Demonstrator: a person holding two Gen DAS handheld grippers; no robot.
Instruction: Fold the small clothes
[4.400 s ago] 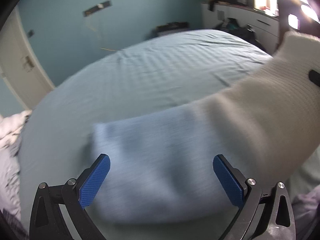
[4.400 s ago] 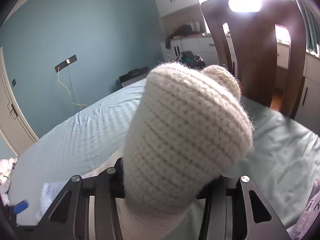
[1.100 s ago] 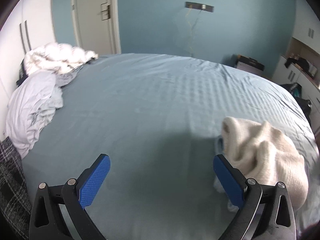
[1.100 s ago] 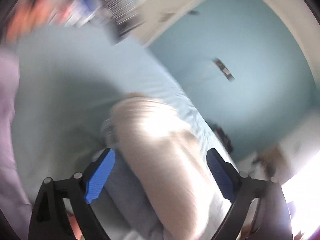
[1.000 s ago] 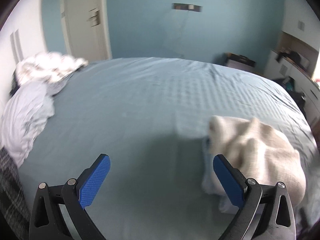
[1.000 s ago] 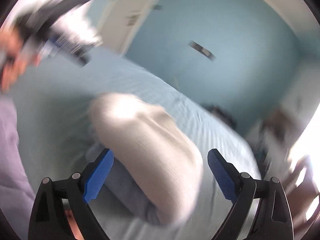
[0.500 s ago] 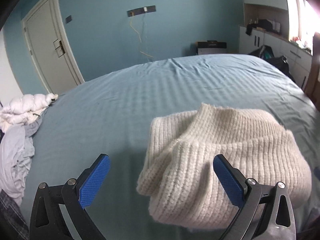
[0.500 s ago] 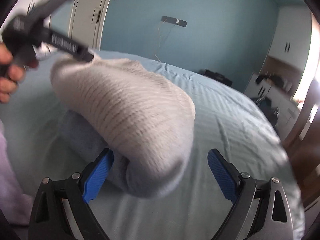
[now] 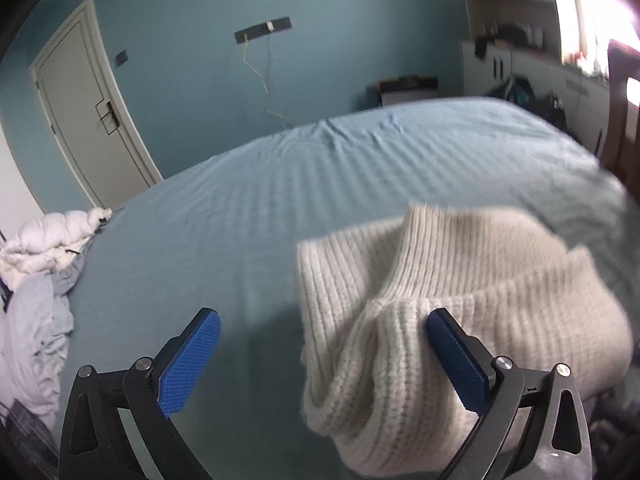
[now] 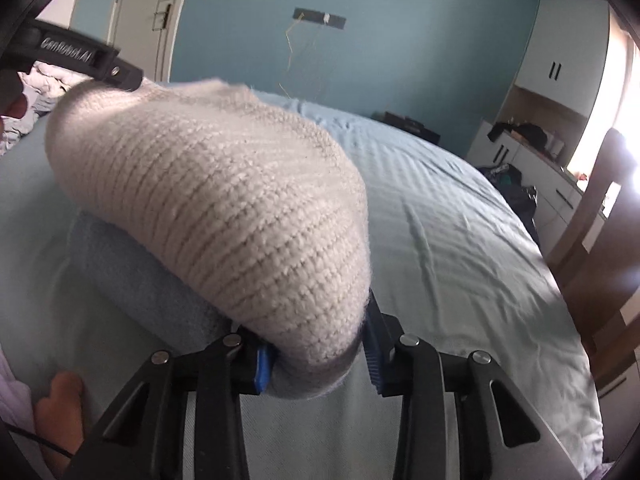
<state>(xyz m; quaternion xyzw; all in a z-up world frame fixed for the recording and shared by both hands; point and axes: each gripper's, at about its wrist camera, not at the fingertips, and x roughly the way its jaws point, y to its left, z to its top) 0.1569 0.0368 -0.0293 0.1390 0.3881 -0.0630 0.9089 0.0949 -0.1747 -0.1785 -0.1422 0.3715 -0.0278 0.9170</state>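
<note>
R gripper (image 10: 316,360): jaws closing on near end of cream knit hat (image 10: 208,184), fabric betw pads; blue towel (image 10: 132,280) under it. L gripper (image 9: 324,360) wide open, empty; hat's ribbed cuff beside its right finger. Knit looks soft, light, floppy, so best pinched at cuff edge.

The hat (image 9: 460,312) is showing as thick cream wool, ribbed and fuzzy, with loose fibres along its edge. Under it, at 8 o'clock in the right wrist view, a blue cloth (image 10: 132,272) is looking soft and nappy like terry. The bed (image 9: 320,184) sheet is lying as matt, pale blue woven cloth with faint stripes. The gripper pads (image 9: 188,364) are looking like blue, finely textured rubber on matt black plastic arms with shiny metal screws.
</note>
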